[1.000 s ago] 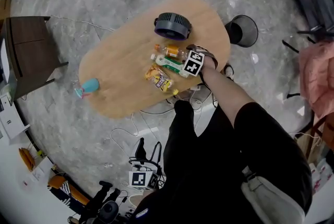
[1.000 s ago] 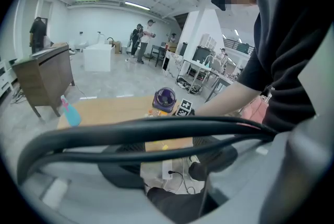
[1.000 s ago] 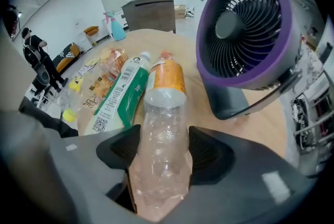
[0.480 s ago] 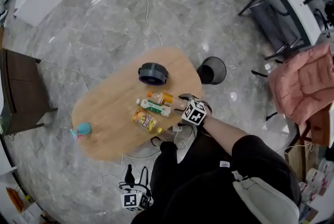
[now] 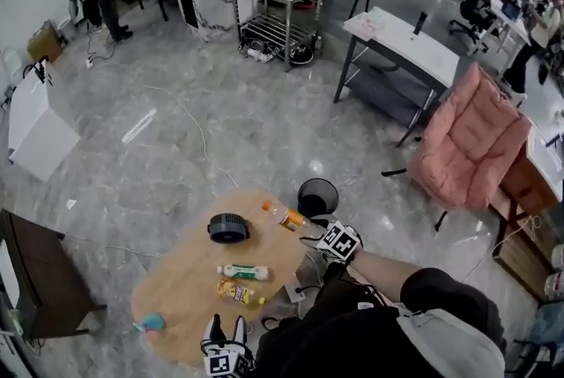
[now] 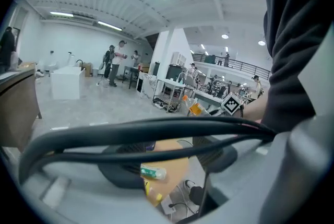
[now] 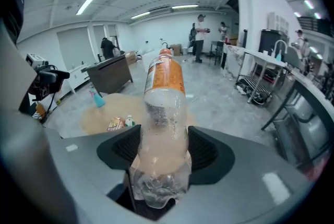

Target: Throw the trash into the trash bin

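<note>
The right hand-held gripper [image 7: 162,154] is closed on 1 clear plastic bottle [image 7: 163,108] with an orange label and orange cap. Its 2 dark pads press on the lower body from either side, and the capped end points away from the camera. In the head view this bottle hangs clear of the surface, over the far end of the oval wooden bench [image 5: 176,288], just beside the 1 black mesh trash bin [image 5: 317,181], which stands upright on the grey marble floor [image 5: 176,156] at that end of the bench. The bottle is not in the bin.

The left hand-held gripper [image 5: 225,332] sits low at the near edge of the bench. Its own view shows the jaws standing apart with nothing between them. 2 black cables [image 6: 156,126] cross in front of that camera, and the bench top shows through the gap.

4 things lie on the bench:
- 1 dark round fan [image 5: 228,228] sits toward the far end.
- 1 white-and-green container [image 5: 244,272] lies on its side near the middle.
- 1 yellow snack packet [image 5: 238,292] lies just beside the container, on the near side.
- 1 small blue item [image 5: 152,321] sits well apart from the others, at the left end.

None of the 4 touches either hand-held gripper.

Past the bin stand 1 pink armchair [image 5: 476,134] and several white worktables.
</note>
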Tool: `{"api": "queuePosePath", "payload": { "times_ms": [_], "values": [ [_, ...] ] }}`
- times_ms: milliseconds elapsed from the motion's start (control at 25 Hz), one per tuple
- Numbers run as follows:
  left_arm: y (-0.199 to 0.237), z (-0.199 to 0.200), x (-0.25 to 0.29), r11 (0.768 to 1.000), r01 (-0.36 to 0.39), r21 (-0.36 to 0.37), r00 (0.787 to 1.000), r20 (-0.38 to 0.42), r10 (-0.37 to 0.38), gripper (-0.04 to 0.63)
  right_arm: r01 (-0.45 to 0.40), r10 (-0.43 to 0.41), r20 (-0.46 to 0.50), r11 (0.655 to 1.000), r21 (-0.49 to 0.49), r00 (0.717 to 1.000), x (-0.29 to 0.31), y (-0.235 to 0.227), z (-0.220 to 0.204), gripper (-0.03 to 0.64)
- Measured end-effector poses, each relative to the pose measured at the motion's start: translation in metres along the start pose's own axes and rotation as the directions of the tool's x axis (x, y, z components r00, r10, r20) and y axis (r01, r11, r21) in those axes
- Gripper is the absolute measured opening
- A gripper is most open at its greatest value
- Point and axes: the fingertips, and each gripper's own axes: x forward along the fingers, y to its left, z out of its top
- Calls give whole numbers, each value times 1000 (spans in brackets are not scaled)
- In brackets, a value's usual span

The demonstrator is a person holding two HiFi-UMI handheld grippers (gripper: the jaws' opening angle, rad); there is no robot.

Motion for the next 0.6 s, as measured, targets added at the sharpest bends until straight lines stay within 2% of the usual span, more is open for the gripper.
{"api": "queuePosePath", "payload": {
  "times_ms": [200,360,440,600],
  "values": [
    [-7,24,15,997,63,47,998,19,-64,285,106,-114,29,977,182,993,-54,-46,-12,308],
    [3,34,17,994,78,77,996,47,-82,285,163,-184,33,929,333,982,-84,-66,-26,308],
    [8,32,14,994,82,70,995,44,-85,285,182,-208,24,900,395,978,-90,-69,-38,308],
    [9,34,12,995,100,2,995,24,-100,285,196,-237,17,842,503,971,-84,-74,-60,308]
  ]
}}
